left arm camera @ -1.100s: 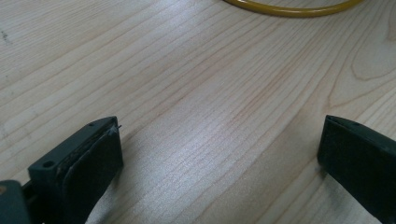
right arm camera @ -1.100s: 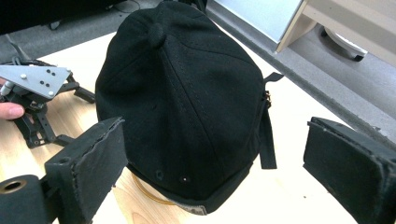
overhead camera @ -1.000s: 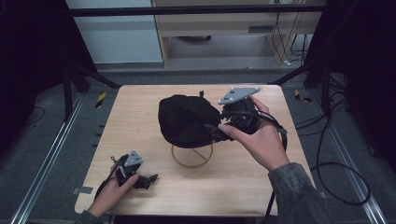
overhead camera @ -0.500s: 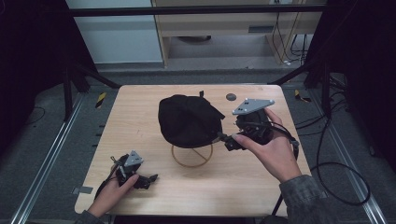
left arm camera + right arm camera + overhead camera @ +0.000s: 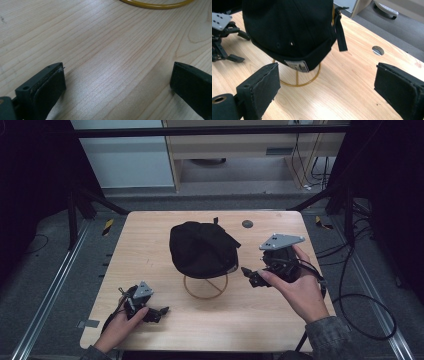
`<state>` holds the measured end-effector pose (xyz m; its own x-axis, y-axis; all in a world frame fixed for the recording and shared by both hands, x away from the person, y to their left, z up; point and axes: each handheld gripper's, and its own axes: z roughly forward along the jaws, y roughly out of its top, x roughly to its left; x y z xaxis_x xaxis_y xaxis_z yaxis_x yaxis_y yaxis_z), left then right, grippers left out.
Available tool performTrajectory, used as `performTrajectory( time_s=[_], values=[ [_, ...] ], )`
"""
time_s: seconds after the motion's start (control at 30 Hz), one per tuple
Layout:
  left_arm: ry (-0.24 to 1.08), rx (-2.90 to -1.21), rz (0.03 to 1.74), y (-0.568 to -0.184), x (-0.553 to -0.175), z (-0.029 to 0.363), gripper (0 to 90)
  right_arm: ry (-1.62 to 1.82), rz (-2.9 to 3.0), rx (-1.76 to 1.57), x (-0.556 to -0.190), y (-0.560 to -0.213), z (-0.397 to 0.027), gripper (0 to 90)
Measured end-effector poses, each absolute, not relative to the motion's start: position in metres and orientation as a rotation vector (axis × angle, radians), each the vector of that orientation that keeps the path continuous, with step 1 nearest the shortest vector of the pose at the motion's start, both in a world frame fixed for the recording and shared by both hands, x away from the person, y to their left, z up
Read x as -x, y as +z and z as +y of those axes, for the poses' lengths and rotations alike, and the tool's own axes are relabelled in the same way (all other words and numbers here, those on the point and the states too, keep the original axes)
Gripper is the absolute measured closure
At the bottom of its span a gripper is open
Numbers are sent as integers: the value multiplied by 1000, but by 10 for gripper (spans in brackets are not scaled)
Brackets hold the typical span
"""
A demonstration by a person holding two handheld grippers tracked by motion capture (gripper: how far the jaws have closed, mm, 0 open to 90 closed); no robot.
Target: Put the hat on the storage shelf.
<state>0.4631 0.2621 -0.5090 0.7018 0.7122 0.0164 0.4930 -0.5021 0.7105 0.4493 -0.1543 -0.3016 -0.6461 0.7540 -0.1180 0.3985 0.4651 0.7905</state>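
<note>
A black cap (image 5: 202,247) sits on a yellow wire stand (image 5: 206,289) at the middle of the wooden table (image 5: 150,240). My right gripper (image 5: 248,276) hovers just right of the stand, open, its jaws pointing at the cap and apart from it. In the right gripper view the cap (image 5: 287,25) with its white tag (image 5: 296,65) and hanging strap (image 5: 341,32) stands beyond the open right gripper (image 5: 327,87). My left gripper (image 5: 161,314) rests at the front left, open. In the left gripper view it (image 5: 117,85) frames bare wood, with the stand's ring (image 5: 155,5) at the top.
A round cable hole (image 5: 247,224) lies in the table behind the cap, to its right. Cables trail off the table's right side. Dark frame bars and floor rails surround the table. Bare wood lies between the left gripper and the stand.
My right gripper has drawn back from the cap's right side, moving right and toward the front edge. The cap stays on the stand. The left gripper has not moved.
</note>
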Motion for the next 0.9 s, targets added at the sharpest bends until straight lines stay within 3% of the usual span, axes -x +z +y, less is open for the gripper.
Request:
performTrajectory(
  time_s=[0.4, 0.9],
  values=[
    [403, -2212, 910, -509, -463, 262, 0, 1053, 2262, -1013, -440, -324, -166, 71],
    [402, -2213, 907, -509, -463, 262, 0, 964, 2308, -1033, -430, -378, -165, 110]
  ],
)
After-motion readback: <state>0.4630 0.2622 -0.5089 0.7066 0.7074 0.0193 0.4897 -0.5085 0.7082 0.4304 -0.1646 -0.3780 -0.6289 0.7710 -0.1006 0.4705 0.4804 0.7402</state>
